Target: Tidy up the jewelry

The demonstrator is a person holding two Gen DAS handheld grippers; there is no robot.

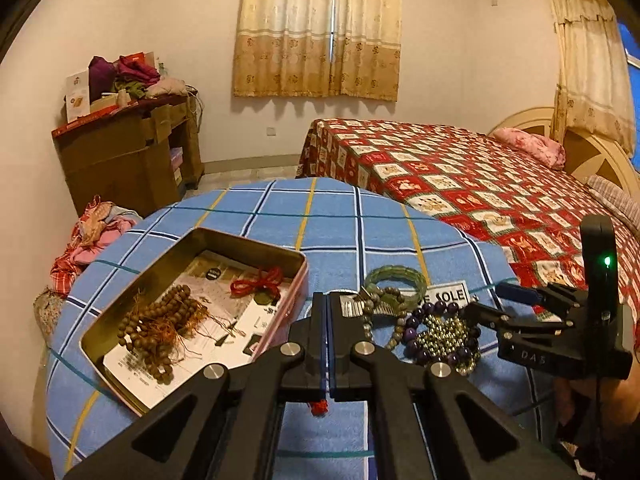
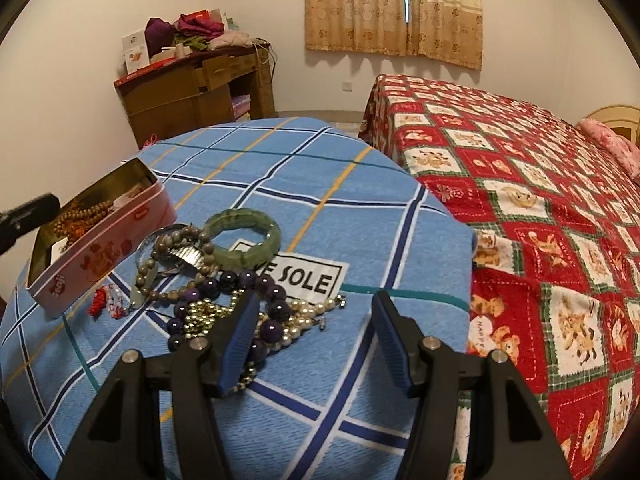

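An open pink tin (image 1: 120, 376) (image 2: 100, 256) sits on the blue checked cloth and holds brown wooden beads (image 1: 160, 328) and a red cord piece (image 1: 256, 282). To its right lies a jewelry pile: a green jade bracelet (image 1: 396, 280) (image 2: 244, 236), purple beads (image 1: 424, 334) (image 2: 240, 284), gold and pearl beads (image 2: 304, 316), and grey-brown beads (image 2: 168, 264). My left gripper (image 1: 327, 304) is shut just in front of the tin's right corner, with a red bit (image 1: 319, 406) showing below its pads. My right gripper (image 2: 316, 308) is open above the pile's right edge.
A small red item (image 2: 105, 300) lies on the cloth by the tin's front. The round table (image 2: 280, 160) stands against a bed with a red patterned cover (image 2: 540, 200). A wooden desk with clothes (image 2: 196, 76) stands by the far wall.
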